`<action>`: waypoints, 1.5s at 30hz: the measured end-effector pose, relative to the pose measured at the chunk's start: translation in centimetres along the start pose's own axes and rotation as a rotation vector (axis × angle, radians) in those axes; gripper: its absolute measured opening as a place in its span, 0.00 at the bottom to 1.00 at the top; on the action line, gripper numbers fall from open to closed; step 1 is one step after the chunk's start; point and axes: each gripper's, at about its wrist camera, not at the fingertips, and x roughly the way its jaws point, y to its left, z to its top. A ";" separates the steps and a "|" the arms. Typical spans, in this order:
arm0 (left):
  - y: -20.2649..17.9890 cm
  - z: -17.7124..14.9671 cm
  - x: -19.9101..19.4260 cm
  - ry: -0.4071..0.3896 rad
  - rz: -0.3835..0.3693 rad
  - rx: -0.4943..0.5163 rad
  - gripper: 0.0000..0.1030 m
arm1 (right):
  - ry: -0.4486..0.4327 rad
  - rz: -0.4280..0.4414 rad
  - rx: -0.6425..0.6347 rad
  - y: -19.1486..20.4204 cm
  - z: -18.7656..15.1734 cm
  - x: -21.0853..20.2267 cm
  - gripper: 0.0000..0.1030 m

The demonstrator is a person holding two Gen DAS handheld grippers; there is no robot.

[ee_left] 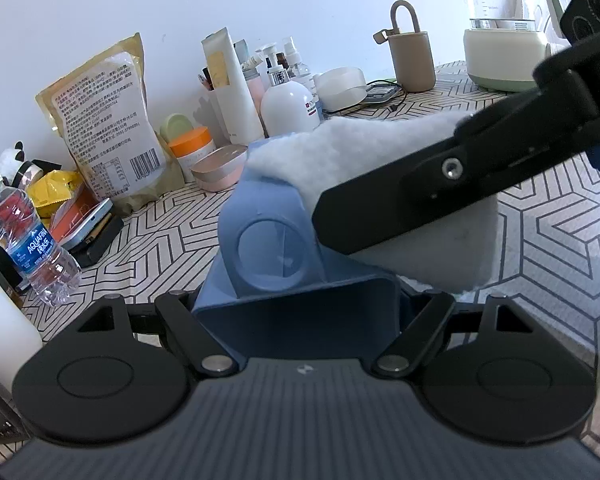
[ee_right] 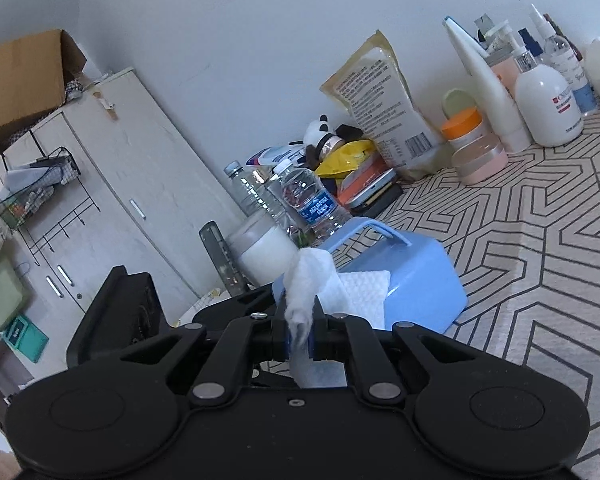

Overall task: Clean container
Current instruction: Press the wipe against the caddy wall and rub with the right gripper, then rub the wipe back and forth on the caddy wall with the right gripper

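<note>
Blue container point(ee_right: 412, 280) in left gripper's point(ee_left: 296, 300) closed jaws; right gripper's point(ee_right: 300, 330) jaws clamped on white cloth point(ee_right: 312, 280) against it.

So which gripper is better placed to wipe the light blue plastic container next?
Right. The right gripper is shut on the white wiping cloth lying against the light blue plastic container, which the left gripper only holds.

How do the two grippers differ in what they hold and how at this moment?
The left gripper clamps the blue container, a rigid box filling the gap between its fingers; the right gripper pinches a soft white wipe, bunched into a narrow gap. The left one steadies the container from one end, while the right one presses the wipe onto the container's surface. Both are shut on their loads.
</note>
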 end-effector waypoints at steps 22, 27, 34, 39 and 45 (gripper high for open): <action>-0.3 -0.1 -0.2 -0.002 -0.007 0.000 0.77 | -0.056 -0.173 0.085 -2.4 0.2 -1.0 0.14; -0.4 -0.2 -0.2 -0.003 -0.006 0.003 0.77 | -0.054 -0.160 0.094 -2.6 0.1 -1.1 0.14; 0.0 -0.1 -0.2 -0.001 -0.008 -0.004 0.77 | -0.052 -0.100 0.070 -1.9 -0.1 -1.1 0.11; 0.2 0.0 -0.1 0.000 -0.008 -0.004 0.77 | -0.050 -0.059 0.028 -1.1 0.0 -0.9 0.10; 0.1 -0.1 -0.2 0.000 -0.008 -0.004 0.77 | -0.039 -0.039 0.035 -1.2 0.0 -0.9 0.10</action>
